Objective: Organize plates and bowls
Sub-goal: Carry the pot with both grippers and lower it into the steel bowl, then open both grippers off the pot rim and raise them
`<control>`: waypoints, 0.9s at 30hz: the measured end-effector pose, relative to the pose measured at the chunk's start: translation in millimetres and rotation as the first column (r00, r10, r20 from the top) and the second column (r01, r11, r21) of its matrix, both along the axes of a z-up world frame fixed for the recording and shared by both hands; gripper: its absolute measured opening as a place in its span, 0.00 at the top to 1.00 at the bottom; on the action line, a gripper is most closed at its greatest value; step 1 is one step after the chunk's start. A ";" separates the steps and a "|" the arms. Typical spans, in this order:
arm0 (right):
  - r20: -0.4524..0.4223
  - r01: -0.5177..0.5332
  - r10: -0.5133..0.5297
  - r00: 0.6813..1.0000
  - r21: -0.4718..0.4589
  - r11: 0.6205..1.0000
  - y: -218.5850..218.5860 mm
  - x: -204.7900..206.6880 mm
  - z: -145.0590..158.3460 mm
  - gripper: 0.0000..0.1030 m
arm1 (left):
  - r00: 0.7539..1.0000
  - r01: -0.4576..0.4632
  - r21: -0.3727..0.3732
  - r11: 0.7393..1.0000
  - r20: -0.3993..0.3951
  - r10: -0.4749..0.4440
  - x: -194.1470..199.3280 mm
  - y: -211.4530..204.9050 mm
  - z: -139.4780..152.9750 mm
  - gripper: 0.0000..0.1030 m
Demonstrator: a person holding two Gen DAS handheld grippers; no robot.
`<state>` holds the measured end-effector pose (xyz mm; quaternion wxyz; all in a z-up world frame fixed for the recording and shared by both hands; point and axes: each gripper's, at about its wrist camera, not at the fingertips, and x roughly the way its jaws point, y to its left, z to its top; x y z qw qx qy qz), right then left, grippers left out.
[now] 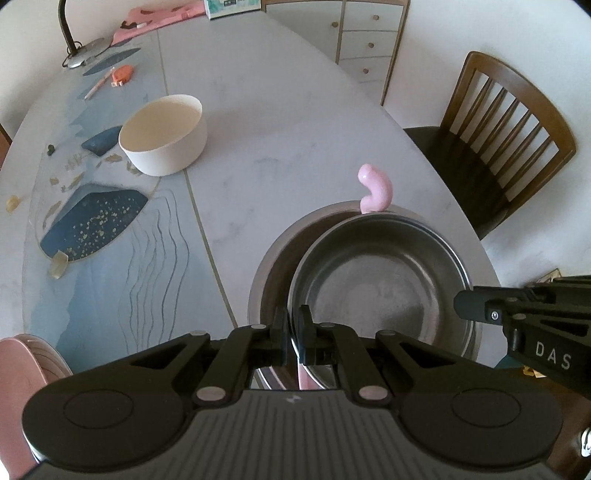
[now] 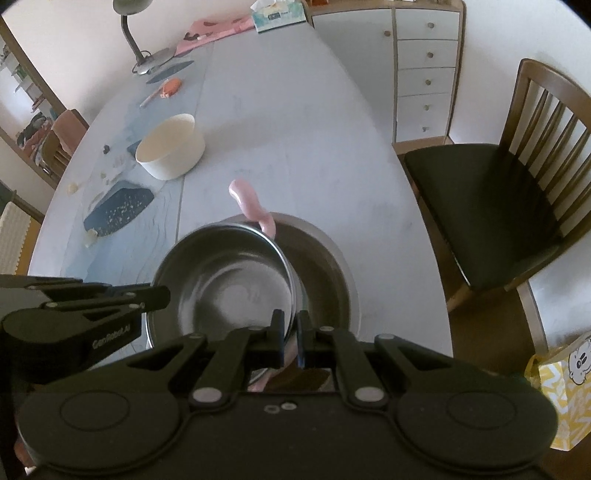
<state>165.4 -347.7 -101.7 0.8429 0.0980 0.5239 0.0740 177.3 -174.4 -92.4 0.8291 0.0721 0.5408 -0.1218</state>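
A steel bowl with a pink handle (image 1: 380,280) hangs tilted over a larger steel bowl (image 1: 273,273) that stands on the table. My left gripper (image 1: 294,325) is shut on the smaller bowl's left rim. My right gripper (image 2: 290,332) is shut on its right rim (image 2: 221,280), with the larger bowl (image 2: 325,273) below. The pink handle (image 1: 373,189) sticks up at the bowl's far side and shows in the right wrist view (image 2: 255,206) too. A cream round bowl (image 1: 164,134) stands further back on the left; it also shows in the right wrist view (image 2: 171,146).
A pink plate (image 1: 26,362) lies at the near left table edge. A desk lamp (image 2: 136,40), an orange item (image 1: 122,74) and a tissue box (image 2: 279,14) sit at the far end. A wooden chair (image 2: 517,184) stands right of the table, drawers (image 2: 424,70) behind it.
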 end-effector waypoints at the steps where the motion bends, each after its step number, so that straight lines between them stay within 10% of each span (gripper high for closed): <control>1: -0.003 0.000 0.000 1.000 0.001 1.000 -0.2 -0.5 -0.8 0.93 | 1.000 0.002 0.002 1.000 -0.002 -0.002 0.1 -0.3 -0.6 0.96; 27: -0.035 0.060 -0.058 0.998 0.047 0.997 -7.0 -0.6 -6.2 0.84 | 0.998 0.064 0.020 0.998 0.013 -0.064 -1.7 -5.0 -1.6 0.96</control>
